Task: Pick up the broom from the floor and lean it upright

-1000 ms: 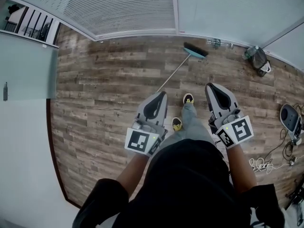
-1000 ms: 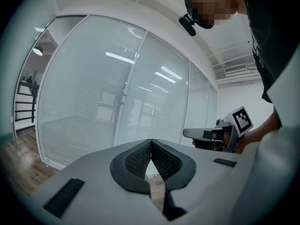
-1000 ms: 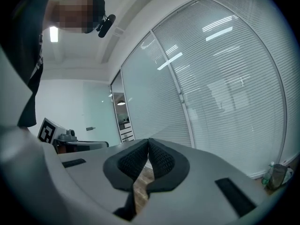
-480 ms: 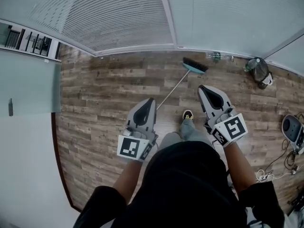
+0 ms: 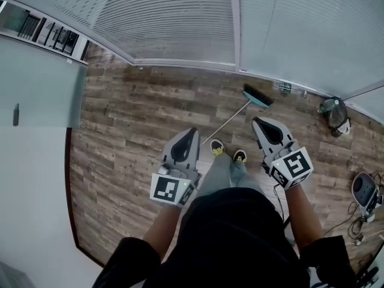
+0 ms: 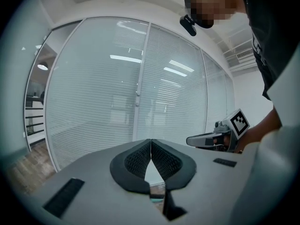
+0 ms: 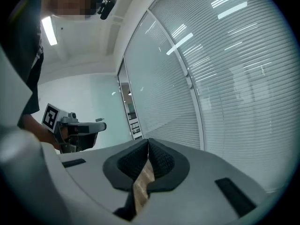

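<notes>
Broom (image 5: 255,96) lying flat — on wood floor (image 5: 132,125), untouched

I am in an office interior. Full-height glass partitions (image 5: 180,23) fitted with horizontal blinds enclose the space and meet at a metal mullion (image 5: 234,23). A frosted glass door (image 5: 36,83) stands at the left. The floor (image 5: 132,131) is wood-look plank. A linear ceiling light (image 7: 48,30) runs overhead.

We see a bright room, soft even light from above, long lamp streaks shining on the glass wall (image 6: 126,60), only faint shadows on the floor (image 5: 132,119), edges bent round, dark corners in our gripper views.
</notes>
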`<action>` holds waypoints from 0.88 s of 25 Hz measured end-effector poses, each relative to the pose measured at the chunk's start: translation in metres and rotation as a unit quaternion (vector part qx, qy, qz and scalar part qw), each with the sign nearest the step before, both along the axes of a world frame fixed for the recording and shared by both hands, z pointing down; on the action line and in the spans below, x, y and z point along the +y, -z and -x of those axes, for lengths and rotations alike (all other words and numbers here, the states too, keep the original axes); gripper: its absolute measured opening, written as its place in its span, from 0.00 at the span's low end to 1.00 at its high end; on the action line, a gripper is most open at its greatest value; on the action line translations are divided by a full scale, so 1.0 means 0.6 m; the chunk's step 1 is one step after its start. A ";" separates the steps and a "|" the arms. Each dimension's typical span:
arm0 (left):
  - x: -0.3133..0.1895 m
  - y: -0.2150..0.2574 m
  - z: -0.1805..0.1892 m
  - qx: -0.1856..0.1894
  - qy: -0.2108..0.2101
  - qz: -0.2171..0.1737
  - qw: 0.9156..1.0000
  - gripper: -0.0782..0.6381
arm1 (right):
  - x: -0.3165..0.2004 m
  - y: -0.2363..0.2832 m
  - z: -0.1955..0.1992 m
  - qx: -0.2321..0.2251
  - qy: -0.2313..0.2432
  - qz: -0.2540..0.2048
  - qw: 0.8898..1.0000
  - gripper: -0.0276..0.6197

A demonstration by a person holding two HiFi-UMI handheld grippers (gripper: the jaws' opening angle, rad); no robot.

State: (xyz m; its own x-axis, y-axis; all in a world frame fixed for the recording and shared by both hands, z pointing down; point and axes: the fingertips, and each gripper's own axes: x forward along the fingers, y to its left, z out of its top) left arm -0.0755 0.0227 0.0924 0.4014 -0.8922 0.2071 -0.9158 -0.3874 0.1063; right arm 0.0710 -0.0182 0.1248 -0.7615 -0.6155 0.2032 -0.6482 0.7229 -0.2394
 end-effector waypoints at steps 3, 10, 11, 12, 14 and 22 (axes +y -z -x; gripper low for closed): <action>-0.010 -0.007 0.031 0.000 0.004 0.002 1.000 0.14 | -0.014 -0.015 0.027 0.030 0.018 0.003 0.999 0.07; -0.028 -0.014 0.134 0.029 0.042 -0.008 0.999 0.14 | -0.027 -0.035 0.120 0.128 0.103 -0.019 0.986 0.07; -0.031 -0.017 0.157 0.030 0.050 -0.010 0.998 0.14 | -0.031 -0.039 0.140 0.141 0.114 -0.024 0.983 0.07; -0.036 -0.023 0.183 0.032 0.059 -0.009 0.998 0.14 | -0.037 -0.044 0.163 0.149 0.124 -0.026 0.981 0.07; -0.048 -0.038 0.233 0.047 0.085 -0.005 0.995 0.14 | -0.052 -0.053 0.208 0.162 0.158 -0.027 0.974 0.07; -0.045 -0.162 0.347 0.067 0.144 0.040 0.986 0.14 | -0.072 -0.173 0.337 0.247 0.294 -0.024 0.923 0.08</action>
State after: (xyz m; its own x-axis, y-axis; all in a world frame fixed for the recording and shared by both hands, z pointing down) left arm -0.2835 -0.0044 0.1895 0.1612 -0.9564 0.2436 -0.9625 -0.0978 0.2528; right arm -0.1311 -0.0616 0.2288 -0.7883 -0.1421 0.5987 -0.1617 0.9866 0.0212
